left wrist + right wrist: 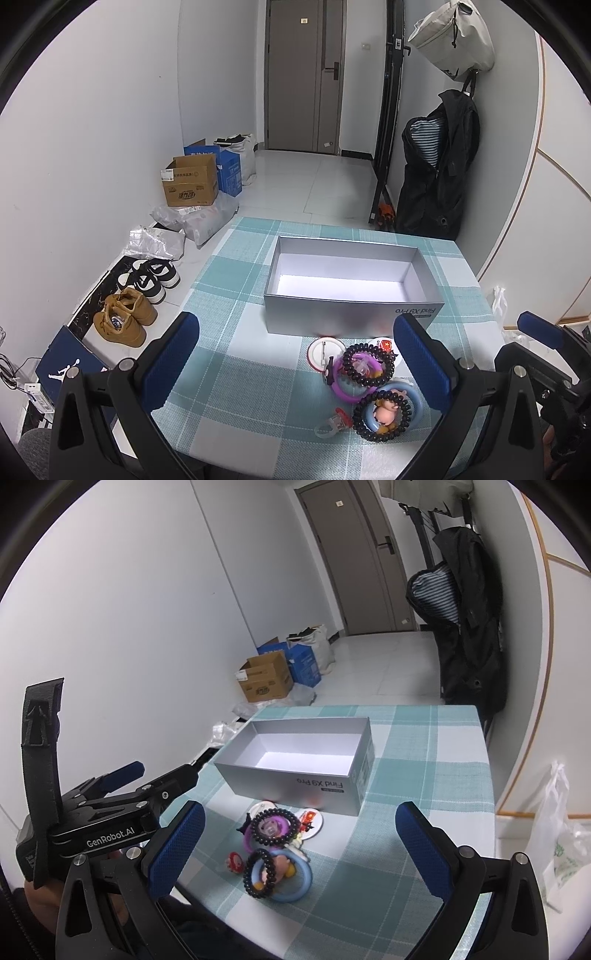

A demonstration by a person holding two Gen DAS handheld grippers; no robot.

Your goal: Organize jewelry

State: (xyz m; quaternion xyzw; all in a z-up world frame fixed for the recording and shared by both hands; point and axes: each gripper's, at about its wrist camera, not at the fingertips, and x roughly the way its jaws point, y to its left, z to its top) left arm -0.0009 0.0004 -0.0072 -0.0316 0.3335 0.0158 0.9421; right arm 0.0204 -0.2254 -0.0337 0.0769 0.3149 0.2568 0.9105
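An open, empty grey box [347, 295] [295, 775] stands on the checked tablecloth [236, 369] [424, 775]. In front of it lies a heap of jewelry: a purple ring [341, 387] [247, 840], a blue ring [415, 397] [299, 886], two black beaded bracelets [369, 363] [275, 827], round badges [319, 354] [308, 818] and a small clear ring with a red top [332, 422] [235, 862]. My left gripper [295, 362] [162, 779] is open above the table, left of the heap. My right gripper [301, 849] [535, 328] is open above the heap. Both are empty.
Shoes [122, 317], cardboard boxes [192, 181] [266, 677] and plastic bags [199, 218] lie on the floor at the left wall. A black jacket [439, 166] [469, 627] hangs at the right. A white plastic bag [554, 834] hangs beside the table's right edge.
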